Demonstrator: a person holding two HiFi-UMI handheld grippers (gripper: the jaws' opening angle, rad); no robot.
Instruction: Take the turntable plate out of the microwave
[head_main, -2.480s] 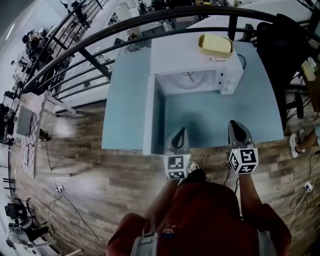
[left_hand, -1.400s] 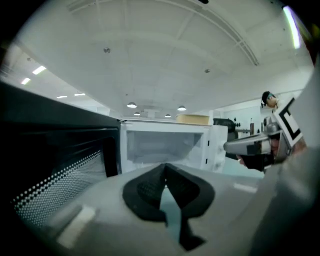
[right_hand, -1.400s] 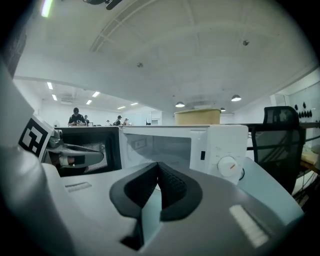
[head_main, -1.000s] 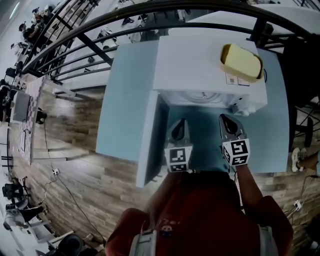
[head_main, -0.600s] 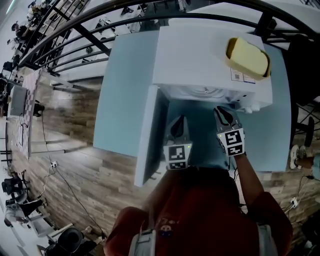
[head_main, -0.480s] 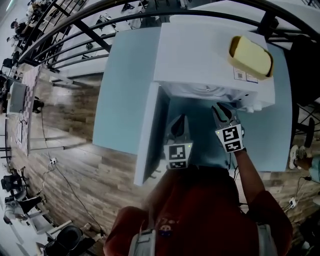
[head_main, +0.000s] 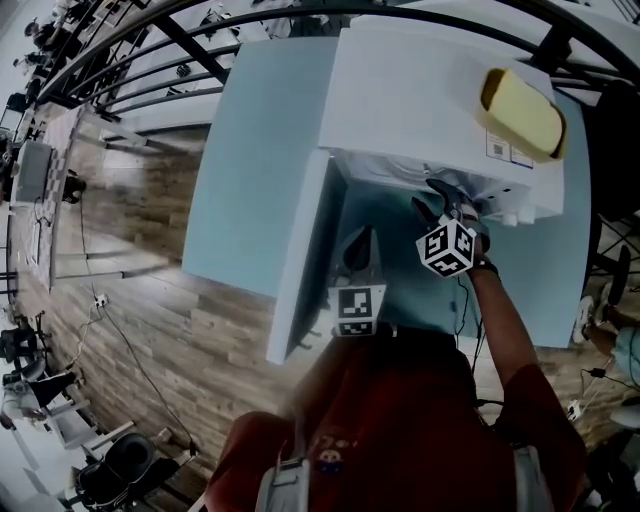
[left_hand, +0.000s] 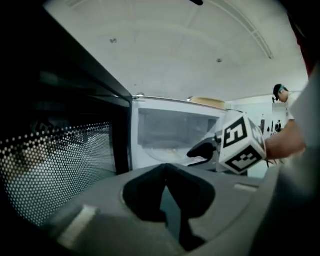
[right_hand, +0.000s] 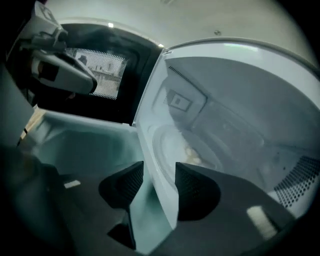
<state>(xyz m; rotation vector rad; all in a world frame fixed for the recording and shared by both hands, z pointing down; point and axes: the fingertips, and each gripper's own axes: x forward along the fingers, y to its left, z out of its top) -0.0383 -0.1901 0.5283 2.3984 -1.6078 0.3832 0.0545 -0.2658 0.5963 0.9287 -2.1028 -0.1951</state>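
The head view looks steeply down on the microwave (head_main: 420, 90) and table (head_main: 260, 150). Both gripper views face the microwave's open cavity from the near side, the right one much closer.

A white microwave (head_main: 420, 90) is seen on the blue bench (head_main: 255, 150), door (head_main: 300, 260) swung open. The right gripper (head_main: 432, 196) is held at its mouth, fingers just opening, nothing made out between them.

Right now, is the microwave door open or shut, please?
Open: the door stands swung outward, exposing the cavity with the turntable plate inside.
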